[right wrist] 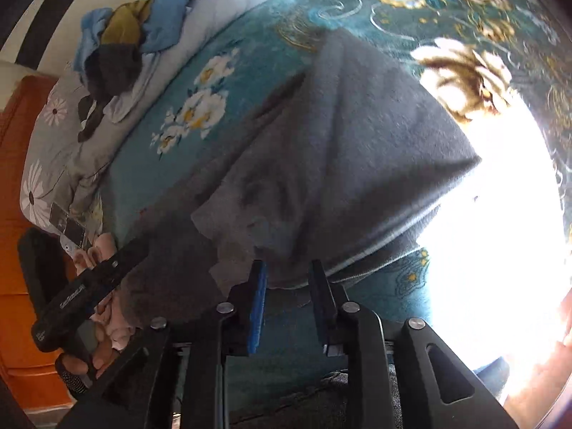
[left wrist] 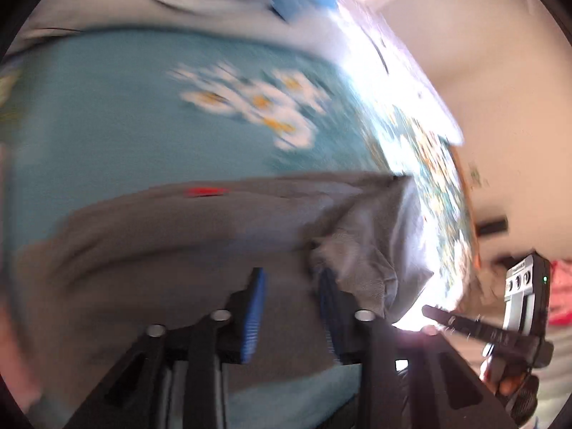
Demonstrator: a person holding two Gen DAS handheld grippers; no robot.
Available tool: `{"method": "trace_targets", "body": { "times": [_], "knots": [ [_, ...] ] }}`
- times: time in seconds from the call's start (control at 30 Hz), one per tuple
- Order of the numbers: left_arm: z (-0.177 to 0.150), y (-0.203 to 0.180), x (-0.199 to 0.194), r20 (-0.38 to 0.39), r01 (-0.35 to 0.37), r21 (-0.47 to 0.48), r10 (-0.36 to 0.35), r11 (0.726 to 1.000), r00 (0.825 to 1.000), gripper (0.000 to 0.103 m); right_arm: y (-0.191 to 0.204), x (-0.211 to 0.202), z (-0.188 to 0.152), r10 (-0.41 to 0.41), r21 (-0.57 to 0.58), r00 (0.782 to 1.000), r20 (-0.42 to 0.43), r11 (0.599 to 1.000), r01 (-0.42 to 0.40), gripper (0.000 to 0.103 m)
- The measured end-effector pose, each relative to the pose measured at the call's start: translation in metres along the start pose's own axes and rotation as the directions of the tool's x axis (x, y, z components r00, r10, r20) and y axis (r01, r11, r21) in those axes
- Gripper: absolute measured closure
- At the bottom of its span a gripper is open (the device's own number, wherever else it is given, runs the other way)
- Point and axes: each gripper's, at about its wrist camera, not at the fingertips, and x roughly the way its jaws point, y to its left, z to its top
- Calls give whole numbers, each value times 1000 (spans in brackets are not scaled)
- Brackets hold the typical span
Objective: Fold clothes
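Observation:
A dark grey garment [left wrist: 178, 236] lies spread on a teal flowered bed cover [left wrist: 107, 114]. In the left wrist view, which is blurred, my left gripper [left wrist: 291, 275] hangs open just above the cloth, with a turned-over grey corner [left wrist: 361, 250] beside its right finger and nothing pinched. In the right wrist view the garment [right wrist: 339, 143] lies folded over itself, its hem just beyond my right gripper [right wrist: 287, 268], which is open and empty. A hand holds the left gripper [right wrist: 132, 254] over the garment's left part. The right gripper [left wrist: 439, 316] shows at the bed's sunlit edge.
A pile of blue, olive and dark clothes [right wrist: 118, 43] sits at the far side of the bed. A grey daisy-print quilt [right wrist: 46, 150] and a phone [right wrist: 68, 225] lie at the left, by orange furniture [right wrist: 18, 286]. Strong sun glare [right wrist: 500, 221] washes out the right.

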Motion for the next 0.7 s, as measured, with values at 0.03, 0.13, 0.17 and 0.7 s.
{"method": "trace_targets", "body": {
  "times": [0.03,0.13,0.17,0.7],
  "knots": [
    [-8,14,-19,38,-53,-35,55,998,998,56,5,-2,0,-6,-21,1000,21,1000,7,73],
    [-34,56,-59,80,-177,-175,193,969,978,52,15,2,5,6,-15,999,50,1000,-6,72],
    [-44,70,-67,65,-191,-238,212,952,975,52,18,5,7,18,-3,998,56,1000,-18,71],
    [-85,148,-32,104,82,-630,-20,772,994,44,27,91,26,20,59,998,-64,998,-16,40]
  ]
}}
